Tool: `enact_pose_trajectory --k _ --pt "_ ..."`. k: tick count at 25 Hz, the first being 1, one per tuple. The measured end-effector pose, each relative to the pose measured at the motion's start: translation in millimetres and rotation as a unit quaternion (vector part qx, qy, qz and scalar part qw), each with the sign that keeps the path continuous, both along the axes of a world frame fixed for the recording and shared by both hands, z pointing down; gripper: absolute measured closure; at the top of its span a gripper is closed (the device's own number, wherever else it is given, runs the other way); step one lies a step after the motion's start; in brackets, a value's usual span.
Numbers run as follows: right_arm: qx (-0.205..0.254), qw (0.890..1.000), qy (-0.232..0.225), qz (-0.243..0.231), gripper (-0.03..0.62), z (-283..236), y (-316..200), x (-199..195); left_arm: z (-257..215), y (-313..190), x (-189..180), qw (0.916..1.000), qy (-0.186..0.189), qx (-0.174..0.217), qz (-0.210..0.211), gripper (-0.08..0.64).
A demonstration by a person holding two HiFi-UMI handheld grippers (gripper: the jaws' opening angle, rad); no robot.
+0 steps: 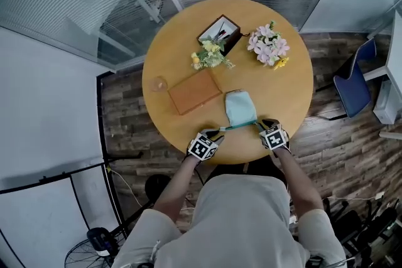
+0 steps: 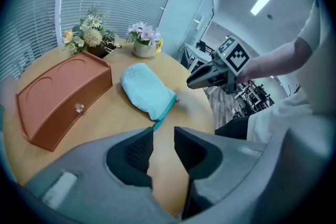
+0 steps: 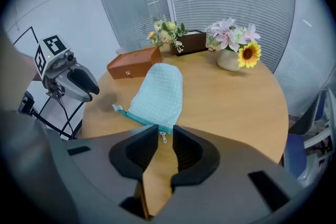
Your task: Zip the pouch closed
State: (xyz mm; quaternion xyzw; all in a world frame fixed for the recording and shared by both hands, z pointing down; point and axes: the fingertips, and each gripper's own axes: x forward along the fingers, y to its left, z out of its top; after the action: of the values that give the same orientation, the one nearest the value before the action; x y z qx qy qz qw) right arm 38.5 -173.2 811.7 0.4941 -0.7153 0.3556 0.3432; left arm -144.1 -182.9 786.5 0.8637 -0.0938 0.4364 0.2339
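At left, left gripper (image 2: 164, 136) low over counter (image 1: 282, 85) edge, fingers apart w/ nothing btwn, aimed at near end of teal zip (image 2: 165, 110), prob to pin that end so fabric won't drag. In middle, pouch (image 1: 240, 107) flat on counter near front edge, zip side toward person, within reach of both. At right, right gripper (image 3: 165, 131) w/ fingers apart too, zip pull (image 3: 163, 137) at gap btwn tips, not yet pinched; lined up to draw it along zip.

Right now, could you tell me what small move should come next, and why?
Probably shut the right gripper on the zip pull: it lies between those open jaws. The left gripper is open too, just short of the pouch.
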Motion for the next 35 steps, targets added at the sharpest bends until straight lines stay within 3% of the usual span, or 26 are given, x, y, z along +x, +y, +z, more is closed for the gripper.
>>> enact_pose_trajectory --k 6,14,21,35 --pt "0.039 0.999 0.003 0.006 0.506 -53.3 16.0 4.2 -33.2 -8.0 -11.7 0.9967 0.037 0.027 -0.067 0.446" --pt "0.123 0.992 -0.007 0.017 0.511 -146.7 35.1 12.5 -112.2 -3.1 -0.9 0.9815 0.111 0.081 -0.133 0.448" --pt "0.209 0.977 -0.031 -0.004 0.549 -229.3 54.6 19.6 -194.7 21.9 11.6 0.9579 0.157 0.143 -0.193 0.491" --pt "0.305 0.942 -0.106 -0.094 0.577 -336.7 161.5 44.2 -290.2 160.9 39.5 0.9085 0.166 0.234 -0.304 0.538"
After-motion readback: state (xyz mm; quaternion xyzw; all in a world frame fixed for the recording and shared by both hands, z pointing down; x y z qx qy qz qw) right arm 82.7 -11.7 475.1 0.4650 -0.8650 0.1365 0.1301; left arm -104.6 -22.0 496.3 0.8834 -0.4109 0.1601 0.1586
